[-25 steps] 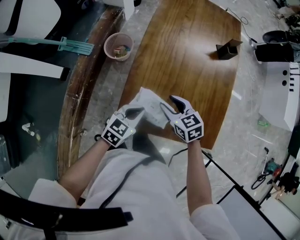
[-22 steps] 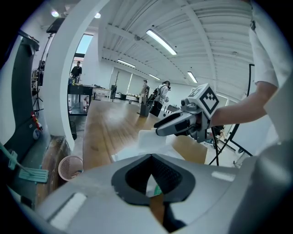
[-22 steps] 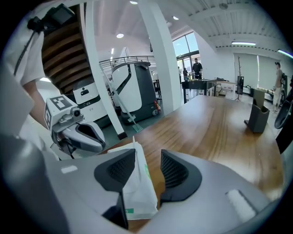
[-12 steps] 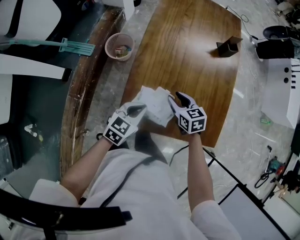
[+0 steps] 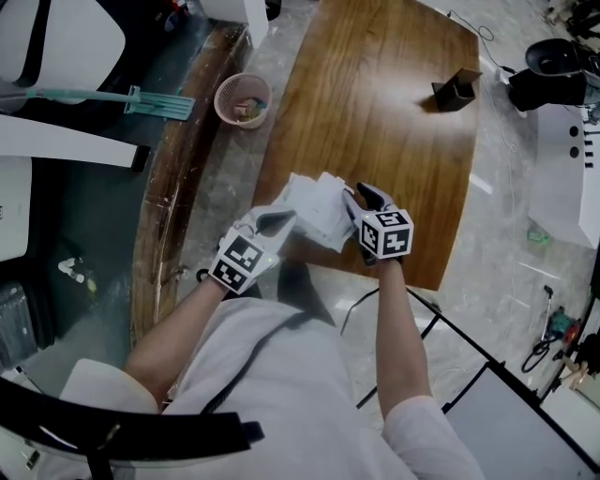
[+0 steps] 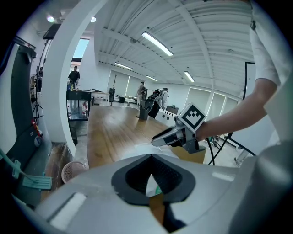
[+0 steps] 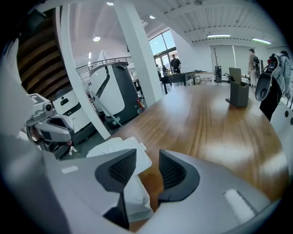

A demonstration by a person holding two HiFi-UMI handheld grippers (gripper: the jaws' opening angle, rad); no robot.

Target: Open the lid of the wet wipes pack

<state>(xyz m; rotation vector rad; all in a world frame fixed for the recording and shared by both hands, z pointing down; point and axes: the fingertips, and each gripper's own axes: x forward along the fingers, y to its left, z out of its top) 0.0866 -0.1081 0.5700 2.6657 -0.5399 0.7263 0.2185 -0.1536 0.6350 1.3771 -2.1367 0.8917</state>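
Head view, middle: left gripper [image 5: 279, 218] pinches the edge of the soft, light wet wipes pack [image 5: 314, 202], right gripper [image 5: 355, 198] has its jaws apart around the other end; I think it should grab the lid's lip gently.

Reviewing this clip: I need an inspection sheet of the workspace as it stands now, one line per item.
Surface: glossy wooden table.
Job's things: white wet wipes pack at the table's near edge; cannot tell whether its lid is open.
Clutter: dark holder at the table's far end.
Grippers: left hand-held gripper shut on the pack's edge; right hand-held gripper has its jaws apart, with part of the pack between them, not clamped.
Cables: thin cable at the table's far corner; dark cable below the near edge.
Surroundings: stone floor, pink basket, green broom, white machine.
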